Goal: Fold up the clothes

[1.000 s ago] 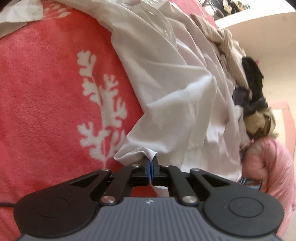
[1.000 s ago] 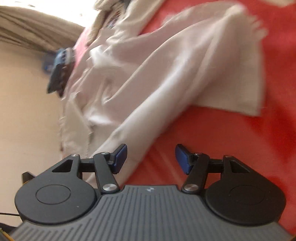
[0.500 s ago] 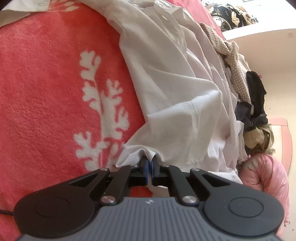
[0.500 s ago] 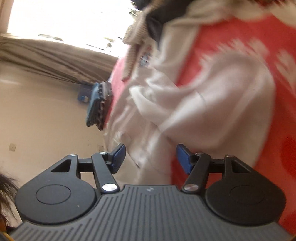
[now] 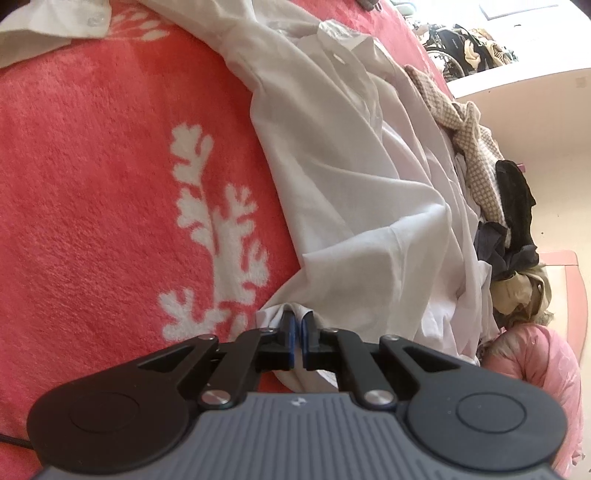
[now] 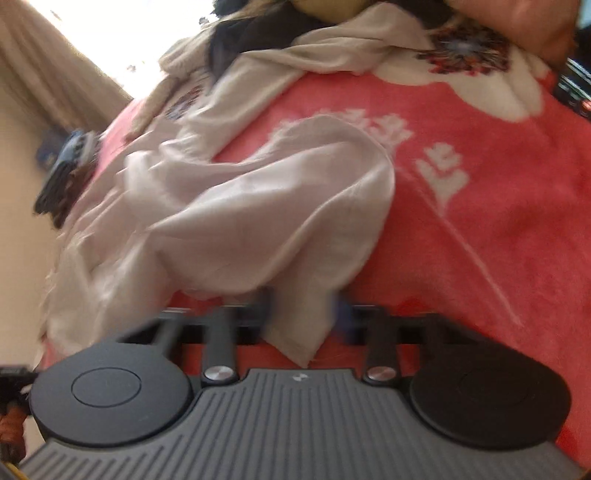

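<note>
1. White, thin woven cotton fills the left wrist view: a crumpled white button-up shirt [image 5: 351,192] lies spread across a coral-red fleece blanket with a white branching leaf pattern [image 5: 103,192].
2. The left tool [image 5: 297,334] is at the near edge of the shirt, its blue-padded fingers [image 5: 291,332] pressed together on a small bunched fold of the white hem, so it is pinching the shirt.
3. From that pinch the cloth runs away toward the far side, with the collar and button placket up at the far end.
4. A white cuff with a button [image 5: 55,29] lies on the blanket at the far left, apart from the shirt body.
5. To the right of the shirt there is a heap of other clothes [image 5: 491,192]: a beige checked piece, a black one, a dark grey one and a tan one, stacked along the blanket's right edge.
6. A pink padded garment [image 5: 535,369] sits near right, just beside that heap.
7. Over to the right wrist view, and it is smeared with blur!
8. The right tool [image 6: 304,306] has a tongue of white cloth [image 6: 299,325] hanging between its fingers; the fingertips are too blurred to read, so I cannot tell whether they are spread or clamped on it.
9. Beyond it the white fabric [image 6: 258,221] bulges in a rounded fold on the same red blanket [image 6: 480,240].
</note>
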Demonstrator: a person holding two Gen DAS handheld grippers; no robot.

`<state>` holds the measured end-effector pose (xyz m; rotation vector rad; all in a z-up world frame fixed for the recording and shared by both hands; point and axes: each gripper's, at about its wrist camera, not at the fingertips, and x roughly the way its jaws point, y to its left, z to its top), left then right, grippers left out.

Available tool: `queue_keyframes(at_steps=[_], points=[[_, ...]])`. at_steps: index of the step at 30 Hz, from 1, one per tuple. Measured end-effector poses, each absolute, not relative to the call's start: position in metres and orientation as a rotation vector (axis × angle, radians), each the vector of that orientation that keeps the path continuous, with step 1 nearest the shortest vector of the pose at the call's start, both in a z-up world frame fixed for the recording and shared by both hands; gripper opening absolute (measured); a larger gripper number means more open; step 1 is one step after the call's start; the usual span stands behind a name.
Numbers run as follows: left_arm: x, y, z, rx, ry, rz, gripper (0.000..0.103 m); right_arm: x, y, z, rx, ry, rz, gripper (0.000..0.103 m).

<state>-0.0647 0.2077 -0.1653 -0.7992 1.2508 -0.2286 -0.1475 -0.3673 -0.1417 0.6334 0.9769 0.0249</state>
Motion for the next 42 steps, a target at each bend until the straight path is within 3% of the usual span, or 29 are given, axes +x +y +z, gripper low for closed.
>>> queue_keyframes(at_steps=[9,19,28,37,39,41,42], points=[[-0.067,0.211,-0.149,-0.678,1.287,-0.246,0.002,-0.181,-0.4,-0.046,0.644,0.984,0.212,0.002],[-0.076,0.202,-0.117,-0.448,1.349,-0.366,0.001,-0.173,-0.473,0.05,0.446,0.971,0.007,0.002],[-0.126,0.164,-0.119,-0.192,1.498,-0.561,0.001,-0.159,-0.475,-0.009,0.077,1.283,-0.085,0.002],[-0.157,0.133,-0.148,0.018,1.575,-0.666,0.002,-0.167,-0.454,-0.114,-0.163,1.524,-0.097,0.006],[-0.159,0.137,-0.145,0.008,1.583,-0.687,0.007,-0.173,-0.448,-0.131,-0.2,1.544,-0.075,0.009],[-0.16,0.145,-0.137,-0.008,1.587,-0.681,0.024,-0.179,-0.445,-0.136,-0.216,1.541,-0.072,0.012],[-0.159,0.151,-0.131,-0.009,1.575,-0.676,0.028,-0.181,-0.446,-0.132,-0.207,1.526,-0.066,0.02]])
